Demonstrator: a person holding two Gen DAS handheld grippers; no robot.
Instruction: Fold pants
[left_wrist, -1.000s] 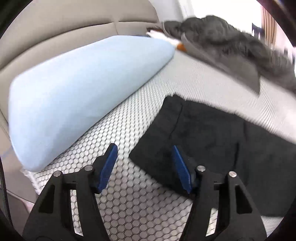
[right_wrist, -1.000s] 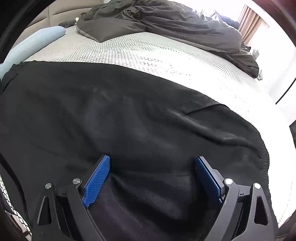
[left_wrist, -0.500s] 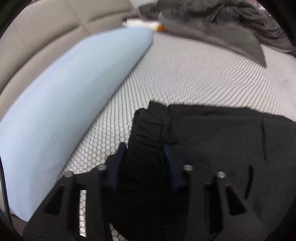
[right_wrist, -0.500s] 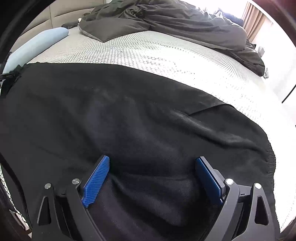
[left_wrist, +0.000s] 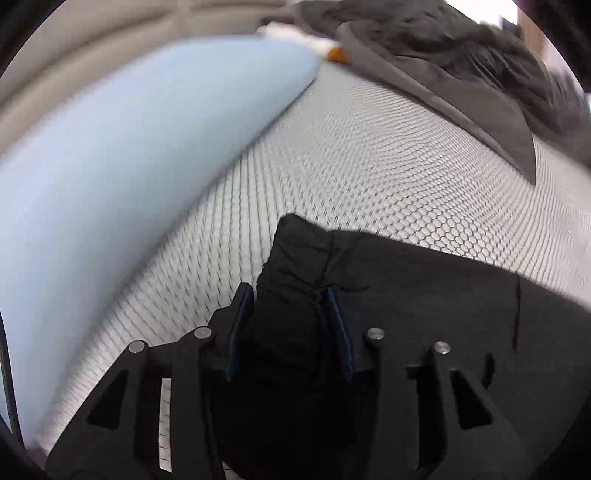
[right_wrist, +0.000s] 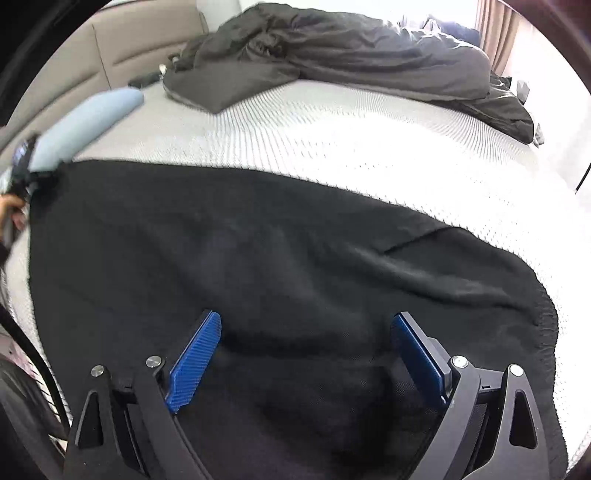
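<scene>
On the bed, far left: a long pale blue pillow (left_wrist: 122, 177) lies along the beige headboard (left_wrist: 92, 40), just beside the pants' end.
Left hand-held gripper (left_wrist: 290, 328): set over the left end of the black pants (right_wrist: 277, 266), a bunched fold of cloth standing between its blue pads (left_wrist: 240, 325); the jaws are easing apart, and the pads seem to touch the cloth on both sides, though the dark fabric makes the contact hard to read.
Risk on the left: with the jaws loosening, the fold could slide out as soon as that end is lifted, or only the top layer could come up and leave the one under it on the mattress (right_wrist: 351, 140).
Pants: spread flat across the near part of the mattress, running from the pillow side over to a ribbed hem at the right; a few shallow creases cross the middle.
Right hand-held gripper (right_wrist: 310, 354): jaws wide apart over the pants' near edge, cloth lying beneath and between them but not pinched.
Risk on the right: if only the left end gets carried over, I would expect the fold to come out crooked and the creases to be pressed in.
Far right and back: a rumpled dark grey duvet (right_wrist: 351, 59), well apart from the pants, so unlikely to snag.
Containers: none to be seen anywhere on the bed; nothing is held in anything.
</scene>
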